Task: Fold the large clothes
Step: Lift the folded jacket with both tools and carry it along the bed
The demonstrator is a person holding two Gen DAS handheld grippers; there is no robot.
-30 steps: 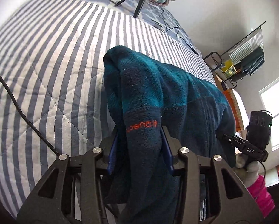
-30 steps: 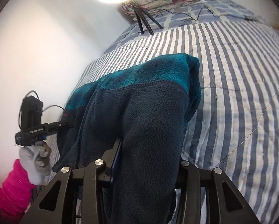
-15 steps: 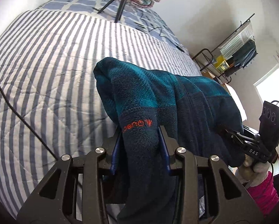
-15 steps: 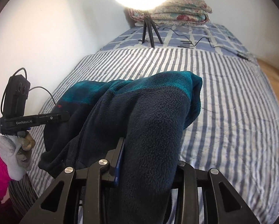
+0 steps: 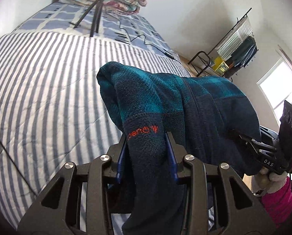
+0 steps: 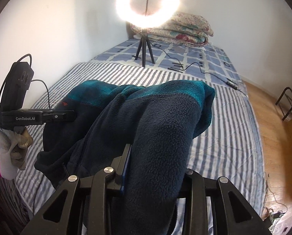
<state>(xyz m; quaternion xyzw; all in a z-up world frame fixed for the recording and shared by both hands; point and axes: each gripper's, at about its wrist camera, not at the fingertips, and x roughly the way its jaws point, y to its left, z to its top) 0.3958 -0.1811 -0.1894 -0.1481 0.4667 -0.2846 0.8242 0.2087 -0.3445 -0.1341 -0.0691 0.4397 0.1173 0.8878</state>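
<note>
Fleece jacket (image 5: 185,105) bunched, clamped in left gripper (image 5: 146,154) and right gripper (image 6: 155,168), above striped bed (image 5: 38,90)

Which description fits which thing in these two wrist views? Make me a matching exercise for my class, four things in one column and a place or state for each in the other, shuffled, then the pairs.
Things
1. fleece jacket
2. ring light
3. folded quilt
4. clothes rack

Descriptions
A. stands on a tripod on the bed, lit
B. clamped by the left gripper and the right gripper
C. stands on the floor beside the bed, with clothes hanging on it
D. stacked at the far end of the bed, behind the tripod

Pairs: 1-B, 2-A, 3-D, 4-C
</note>
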